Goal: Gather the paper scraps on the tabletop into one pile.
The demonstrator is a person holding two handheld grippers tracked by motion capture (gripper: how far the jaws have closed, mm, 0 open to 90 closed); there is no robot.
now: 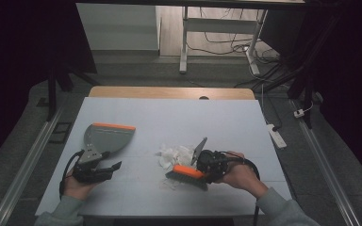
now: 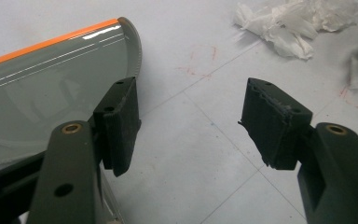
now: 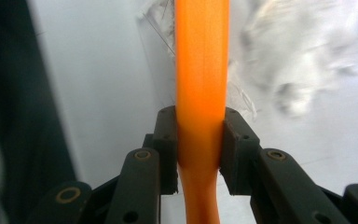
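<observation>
- Brush (image 1: 186,172) sits clamped by its orange handle between the right gripper (image 3: 200,144) jaws, bristles down beside the paper scraps (image 1: 174,155)
- Left gripper (image 2: 191,126) jaws stand wide, nothing between them, dustpan (image 1: 106,136) just beyond them
- Best swept low along the counter (image 1: 169,117), towards the pan's orange lip

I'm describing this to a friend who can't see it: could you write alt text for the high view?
A person at a pale table sweeps crumpled white paper scraps with an orange-backed brush clamped in the right gripper. The left gripper, jaws open, rests by the handle end of a grey dustpan with an orange edge, left of the scraps.
</observation>
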